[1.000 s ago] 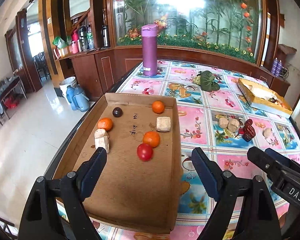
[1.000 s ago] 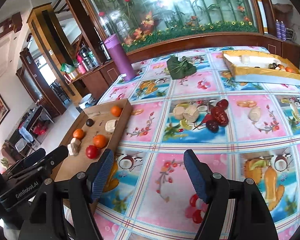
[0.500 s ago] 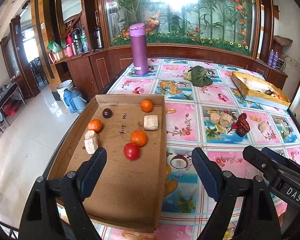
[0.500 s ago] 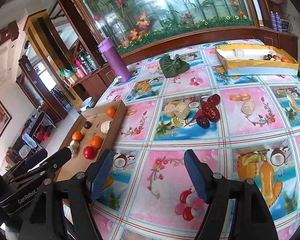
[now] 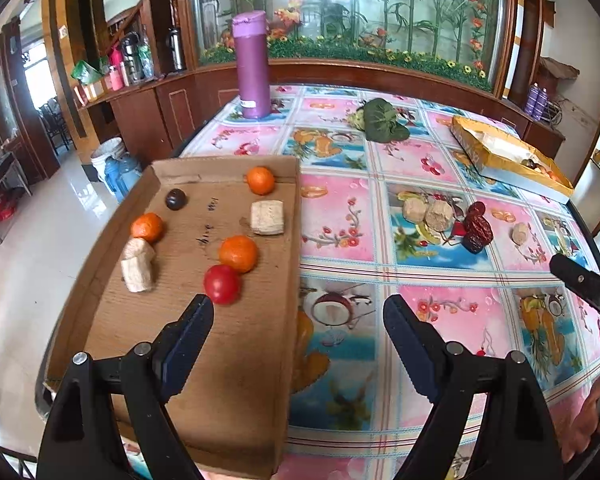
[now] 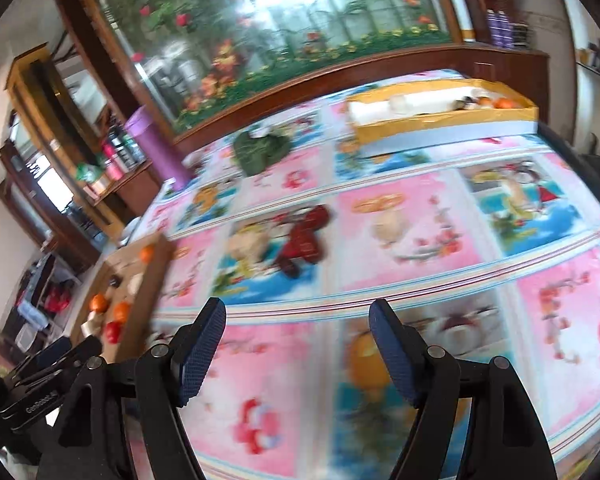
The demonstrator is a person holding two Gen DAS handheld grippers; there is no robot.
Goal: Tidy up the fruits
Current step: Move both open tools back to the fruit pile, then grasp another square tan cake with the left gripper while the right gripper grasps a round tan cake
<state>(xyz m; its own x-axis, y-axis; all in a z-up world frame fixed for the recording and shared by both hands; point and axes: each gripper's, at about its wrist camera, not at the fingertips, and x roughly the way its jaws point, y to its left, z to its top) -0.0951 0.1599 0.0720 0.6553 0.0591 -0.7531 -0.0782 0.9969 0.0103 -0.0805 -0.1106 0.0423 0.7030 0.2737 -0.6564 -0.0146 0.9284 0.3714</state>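
A shallow cardboard tray (image 5: 236, 364) lies at the table's left edge. It holds a red tomato (image 5: 221, 283), three oranges (image 5: 238, 253), a dark plum (image 5: 175, 199) and pale beige chunks (image 5: 267, 217). My left gripper (image 5: 298, 316) hangs open above the tray's right wall, empty. Loose on the cloth are beige pieces (image 5: 427, 213), dark red dates (image 5: 477, 228) and one more beige piece (image 5: 519, 234). My right gripper (image 6: 298, 316) is open and empty over the cloth; the dates (image 6: 306, 236) lie ahead of it, blurred.
A yellow box (image 5: 508, 160) with a few fruits stands at the far right, also the box (image 6: 444, 120) in the right wrist view. A purple flask (image 5: 253, 65) and a green leafy bundle (image 5: 382, 120) stand at the table's far end. The floor drops off left of the tray.
Both grippers have moved right across the table. The right wrist view has rolled and blurred, and the dates now lie straight ahead of it. Neither gripper's opening changed.
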